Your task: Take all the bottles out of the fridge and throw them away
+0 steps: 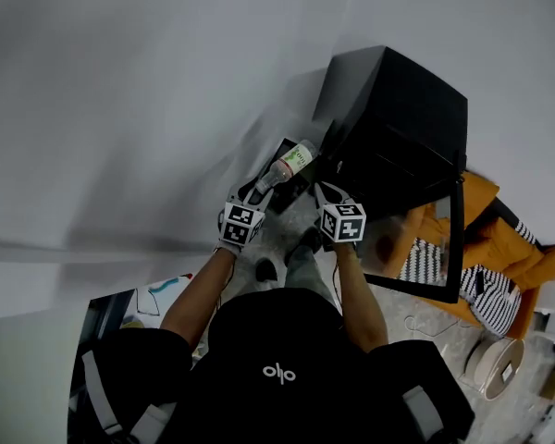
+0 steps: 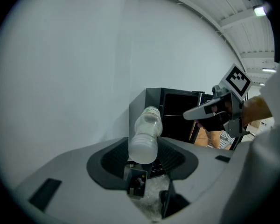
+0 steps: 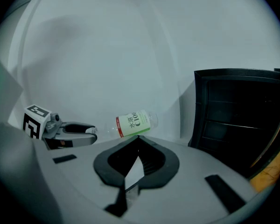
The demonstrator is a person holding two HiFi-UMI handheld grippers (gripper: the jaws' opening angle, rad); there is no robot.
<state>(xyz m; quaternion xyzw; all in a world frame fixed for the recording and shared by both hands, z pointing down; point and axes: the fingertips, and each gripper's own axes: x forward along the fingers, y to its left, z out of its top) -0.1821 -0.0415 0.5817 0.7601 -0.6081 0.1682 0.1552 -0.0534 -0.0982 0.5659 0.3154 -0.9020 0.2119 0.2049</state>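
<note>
Gripping a labelled plastic bottle [image 1: 294,161] by the neck, the left gripper [image 1: 255,192] hides its cap. Beside it the right gripper [image 1: 328,194] sits closed and empty, the fridge [image 1: 398,128] ahead just blackness.

bottle [image 2: 143,136] — neck hidden in left tongs [image 2: 150,192] | fridge [image 3: 238,115] — cut by right edge

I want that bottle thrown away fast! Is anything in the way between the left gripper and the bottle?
Nothing is in the way. The left gripper already holds the bottle in its jaws, beside the black fridge.
</note>
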